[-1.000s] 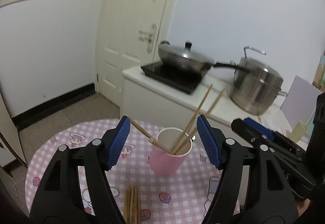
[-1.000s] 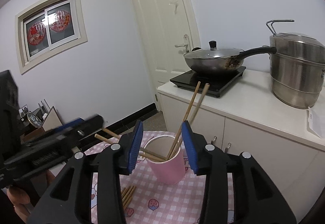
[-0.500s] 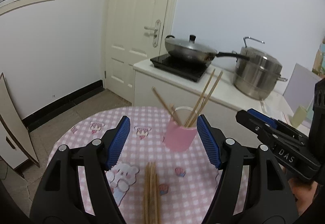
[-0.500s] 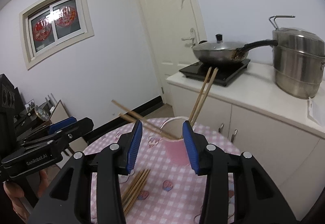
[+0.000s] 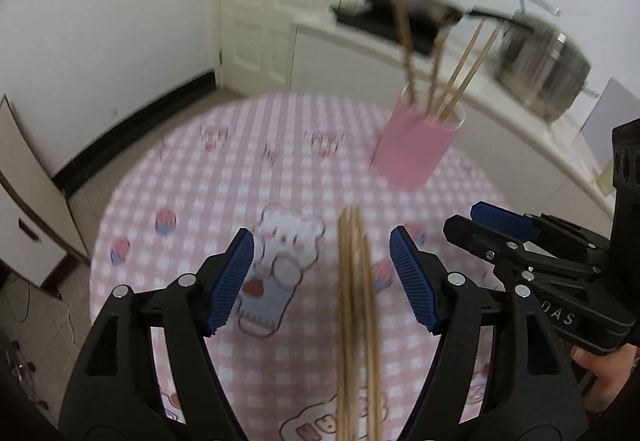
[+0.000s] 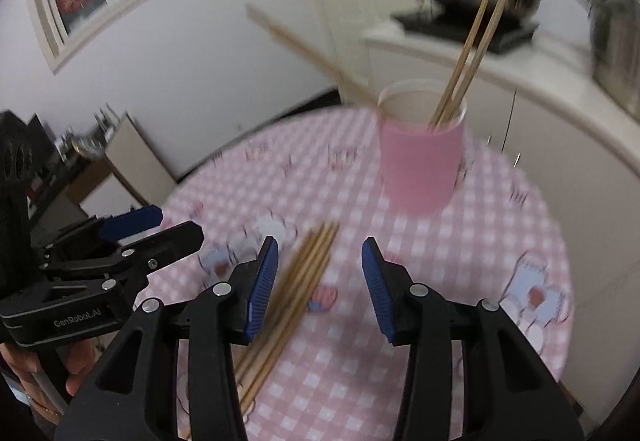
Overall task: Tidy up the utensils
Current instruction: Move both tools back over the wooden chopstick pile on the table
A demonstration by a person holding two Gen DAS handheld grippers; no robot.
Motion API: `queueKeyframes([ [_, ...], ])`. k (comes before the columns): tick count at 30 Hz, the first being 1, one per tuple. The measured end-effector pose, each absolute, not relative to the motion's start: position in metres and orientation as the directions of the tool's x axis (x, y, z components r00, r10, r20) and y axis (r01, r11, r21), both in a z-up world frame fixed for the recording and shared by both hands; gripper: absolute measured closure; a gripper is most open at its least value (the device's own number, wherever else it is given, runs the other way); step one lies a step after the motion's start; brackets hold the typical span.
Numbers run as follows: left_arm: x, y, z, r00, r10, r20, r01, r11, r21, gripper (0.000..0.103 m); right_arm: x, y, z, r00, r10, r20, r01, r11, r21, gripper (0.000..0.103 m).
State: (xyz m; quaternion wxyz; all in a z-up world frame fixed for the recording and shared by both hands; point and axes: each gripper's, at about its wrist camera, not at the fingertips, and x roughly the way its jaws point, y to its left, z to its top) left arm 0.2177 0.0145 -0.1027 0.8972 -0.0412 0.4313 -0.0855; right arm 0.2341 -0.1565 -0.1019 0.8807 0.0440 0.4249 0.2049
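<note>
One pink cup (image 6: 421,161), four chopsticks inside (image 6: 472,53) (loose bundle blurred)

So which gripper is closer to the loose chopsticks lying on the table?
Left, marginally. The left gripper frames the loose chopsticks between open jaws; the right gripper sits slightly to their right.

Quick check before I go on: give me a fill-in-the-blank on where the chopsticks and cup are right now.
1. The loose chopsticks lie flat on the ____ tablecloth.
2. Several more chopsticks already stand in the ____ cup.
3. The left gripper is ____, with nothing pressed between its fingers.
4. In the right wrist view, the loose bundle lies nearer the right gripper's ____ finger.

Missing words: checked; pink; open; left
</note>
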Motion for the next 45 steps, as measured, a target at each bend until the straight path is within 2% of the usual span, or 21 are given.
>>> queueKeyframes([
  [6,0.23,0.012,-0.146,0.503,-0.201,-0.841,0.11,0.98,-0.168,0.033,0.238,-0.154,-0.129,0.491,0.371,-0.788,-0.29,0.923,0.254,0.06],
  [11,0.237,0.005,-0.163,0.469,-0.21,-0.858,0.109,0.978,-0.18,0.033,0.24,-0.158,-0.138,0.466,0.362,-0.807,-0.284,0.926,0.251,0.058],
  [14,0.243,0.0,-0.168,0.459,-0.198,-0.866,0.114,0.98,-0.164,0.037,0.243,-0.158,-0.141,0.453,0.361,-0.815,-0.288,0.924,0.25,0.057],
  [21,0.25,-0.004,-0.187,0.437,-0.131,-0.89,0.121,0.989,-0.087,0.038,0.248,-0.154,-0.148,0.437,0.353,-0.827,-0.295,0.925,0.238,0.056],
  [35,0.252,0.019,-0.187,0.437,-0.131,-0.89,0.095,0.991,-0.099,0.038,0.256,-0.132,-0.17,0.369,0.317,-0.874,-0.3,0.93,0.211,0.056],
  [39,0.249,0.025,-0.186,0.437,-0.144,-0.888,0.095,0.989,-0.114,0.045,0.257,-0.129,-0.171,0.373,0.292,-0.881,-0.3,0.936,0.183,0.056],
  [45,0.246,0.03,-0.184,0.438,-0.145,-0.887,0.087,0.989,-0.118,0.046,0.259,-0.122,-0.173,0.378,0.254,-0.89,-0.308,0.941,0.138,0.056],
])
